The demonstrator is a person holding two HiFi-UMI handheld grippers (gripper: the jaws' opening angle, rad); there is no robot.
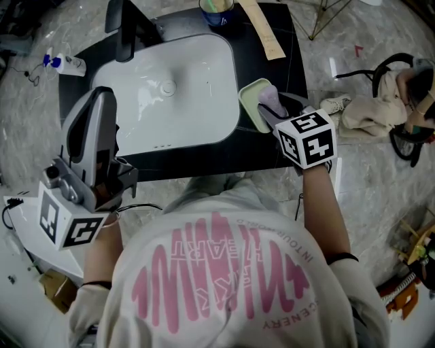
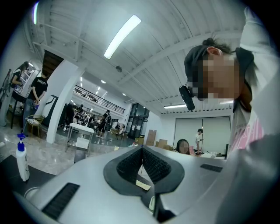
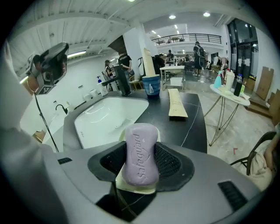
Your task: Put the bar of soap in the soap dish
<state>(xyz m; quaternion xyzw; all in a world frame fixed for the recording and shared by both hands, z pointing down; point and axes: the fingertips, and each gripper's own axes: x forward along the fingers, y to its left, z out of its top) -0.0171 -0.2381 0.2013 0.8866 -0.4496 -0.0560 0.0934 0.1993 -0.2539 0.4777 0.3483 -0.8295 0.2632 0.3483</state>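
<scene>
A lilac bar of soap stands on end between the pads of my right gripper, which is shut on it. Directly beneath it lies the pale green soap dish, on the black counter to the right of the basin. From the head view, the right gripper reaches over the dish with the soap above it. My left gripper is held up at the lower left, away from the counter. Its jaws are shut and hold nothing.
A white basin fills the black counter, with a dark faucet at the back left. A blue cup and a tan strip lie at the back. A chair with clothes stands to the right.
</scene>
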